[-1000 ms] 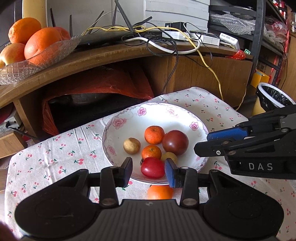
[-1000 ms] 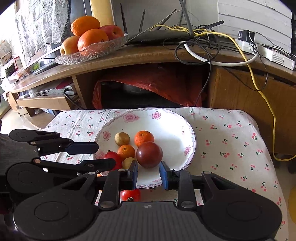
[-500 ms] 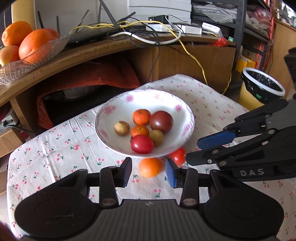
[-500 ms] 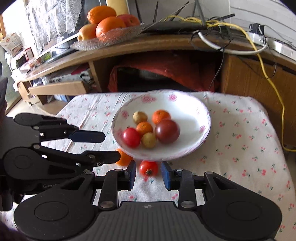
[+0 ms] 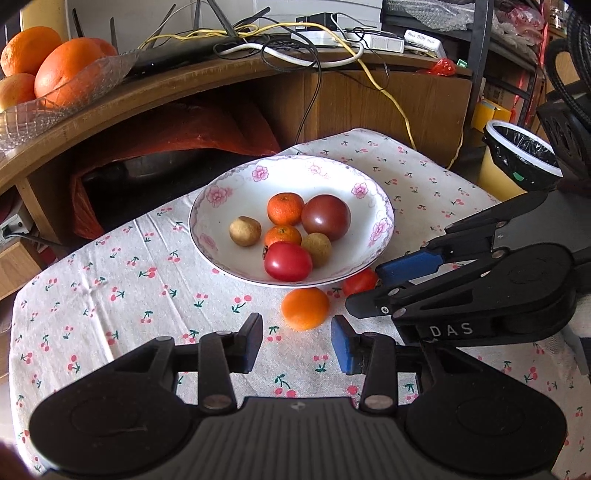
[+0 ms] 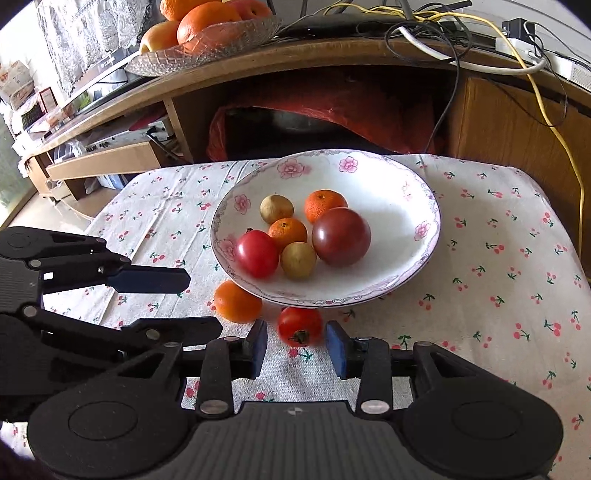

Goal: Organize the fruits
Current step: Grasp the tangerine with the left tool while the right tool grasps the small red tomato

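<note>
A floral white plate on the cherry-print tablecloth holds several fruits: two mandarins, two small tan fruits, a red tomato and a dark tomato. An orange and a small red tomato lie on the cloth at the plate's near edge. My left gripper is open just short of the orange. My right gripper is open, with the small tomato just ahead of its tips.
A wooden shelf behind carries a glass bowl of oranges and tangled cables. A red bag sits under the shelf. A lined bin stands at the right.
Both grippers drew back and lowered toward the near edge of the plate. The orange and small tomato on the cloth have come into fuller view in front of the fingers.
</note>
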Motion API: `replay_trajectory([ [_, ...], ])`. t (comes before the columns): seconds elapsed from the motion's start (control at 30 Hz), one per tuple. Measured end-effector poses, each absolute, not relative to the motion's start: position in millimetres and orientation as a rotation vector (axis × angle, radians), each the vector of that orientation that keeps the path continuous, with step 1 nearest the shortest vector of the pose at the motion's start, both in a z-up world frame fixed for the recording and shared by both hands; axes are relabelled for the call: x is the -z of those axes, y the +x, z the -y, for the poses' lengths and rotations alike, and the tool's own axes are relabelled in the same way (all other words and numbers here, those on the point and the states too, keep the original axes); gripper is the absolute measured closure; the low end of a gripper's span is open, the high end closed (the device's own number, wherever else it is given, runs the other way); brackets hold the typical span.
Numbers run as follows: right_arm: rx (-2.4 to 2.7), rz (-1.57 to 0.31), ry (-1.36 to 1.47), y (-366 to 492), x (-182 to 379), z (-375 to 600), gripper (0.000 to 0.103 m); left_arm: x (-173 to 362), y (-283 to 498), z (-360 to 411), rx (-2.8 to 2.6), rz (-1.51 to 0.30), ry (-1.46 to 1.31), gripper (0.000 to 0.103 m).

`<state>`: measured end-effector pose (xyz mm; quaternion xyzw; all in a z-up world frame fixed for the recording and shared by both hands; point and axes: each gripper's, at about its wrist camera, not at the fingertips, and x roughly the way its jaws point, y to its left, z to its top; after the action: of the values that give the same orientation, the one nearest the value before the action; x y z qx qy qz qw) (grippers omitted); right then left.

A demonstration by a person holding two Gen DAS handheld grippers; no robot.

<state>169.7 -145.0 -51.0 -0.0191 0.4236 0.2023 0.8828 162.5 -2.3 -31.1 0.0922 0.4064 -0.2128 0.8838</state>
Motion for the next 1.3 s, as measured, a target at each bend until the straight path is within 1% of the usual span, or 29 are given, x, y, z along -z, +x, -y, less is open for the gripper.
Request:
replay_trajectory([
  [0.43,-0.417,-0.897,-0.054,172.3,54.1,143.5,0.072,35.1,165.1,2.9,0.441,-0.852,0.194,0.055],
  [0.5,-0.419,-0.898,-0.055,172.5,53.9,143.1,0.074,35.7,165.7,3.3,0.441,-0.854,0.195,0.055],
  [0.53,-0.42,-0.9,-0.056,172.5,53.8,143.0,0.077,36.3,166.2,3.5,0.441,-0.855,0.195,0.055],
  [0.63,-0.415,-0.901,-0.059,172.2,53.5,143.5,0.079,37.8,168.5,5.3,0.438,-0.859,0.196,0.055],
  [0.77,-0.404,-0.902,-0.055,171.2,50.7,147.0,0.08,40.1,172.6,8.5,0.436,-0.856,0.197,0.055],
  [1.03,-0.38,-0.916,-0.048,167.5,50.0,160.1,0.08,52.1,179.9,17.7,0.442,-0.883,0.189,0.051],
  [1.3,-0.375,-0.926,-0.046,164.1,49.3,166.6,0.08,54.2,182.7,22.2,0.433,-0.863,0.192,0.05],
])
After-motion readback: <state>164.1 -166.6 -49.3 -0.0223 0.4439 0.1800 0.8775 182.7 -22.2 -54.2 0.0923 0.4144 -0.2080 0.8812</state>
